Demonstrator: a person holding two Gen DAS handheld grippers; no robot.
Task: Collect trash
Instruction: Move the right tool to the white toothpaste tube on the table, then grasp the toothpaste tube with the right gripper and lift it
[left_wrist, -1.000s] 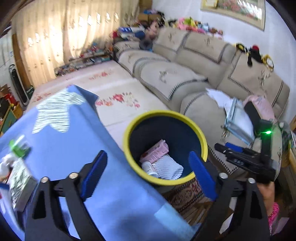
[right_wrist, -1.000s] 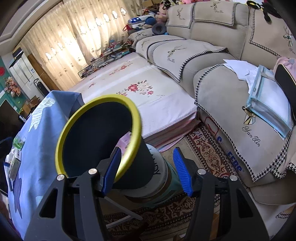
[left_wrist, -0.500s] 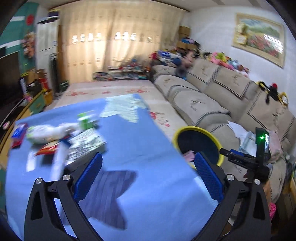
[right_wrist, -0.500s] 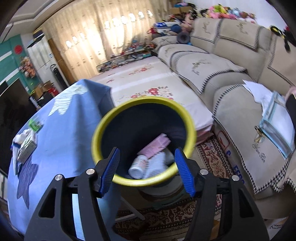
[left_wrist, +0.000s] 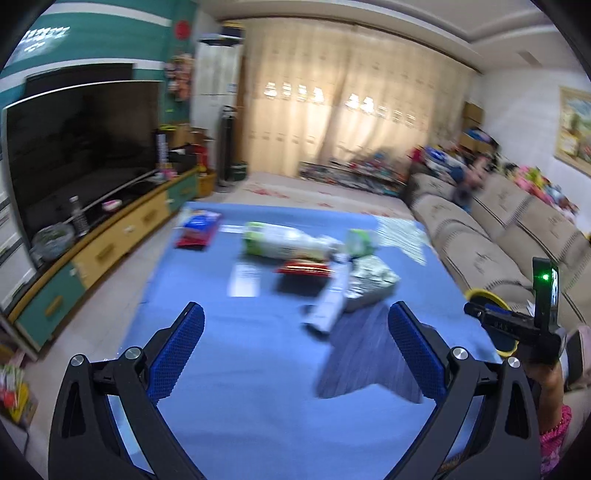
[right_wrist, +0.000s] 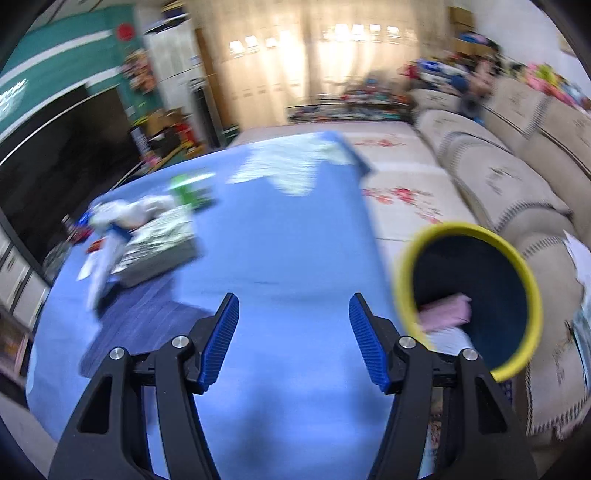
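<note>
On the blue table (left_wrist: 258, 369), trash is still waiting. Going left to right in the left wrist view: a red-and-blue packet (left_wrist: 197, 230) near the far left corner, a flat white slip (left_wrist: 243, 280), a lying bottle (left_wrist: 284, 243) with a green label, a red wrapper (left_wrist: 304, 268) just in front of it, a white tube (left_wrist: 328, 304) angled toward the near side, a green cup (left_wrist: 360, 242) and a foil pack (left_wrist: 369, 282) touching the tube. All are blurred, so finer detail cannot be told.

The left gripper (left_wrist: 295, 350) has its jaws spread wide with nothing between them, and it hangs over bare cloth short of the pile. The right gripper (right_wrist: 293, 338) stands about half open, also empty, over the table's near edge.

To the right, off the table's edge, is the yellow-rimmed bin (right_wrist: 469, 295). It already holds a pink piece (right_wrist: 447, 312) and something white below it, so part of the job looks done. By my reading, most of it remains: about seven items lie on the table, none is gripped, and each must still be picked up and carried across to the bin.
</note>
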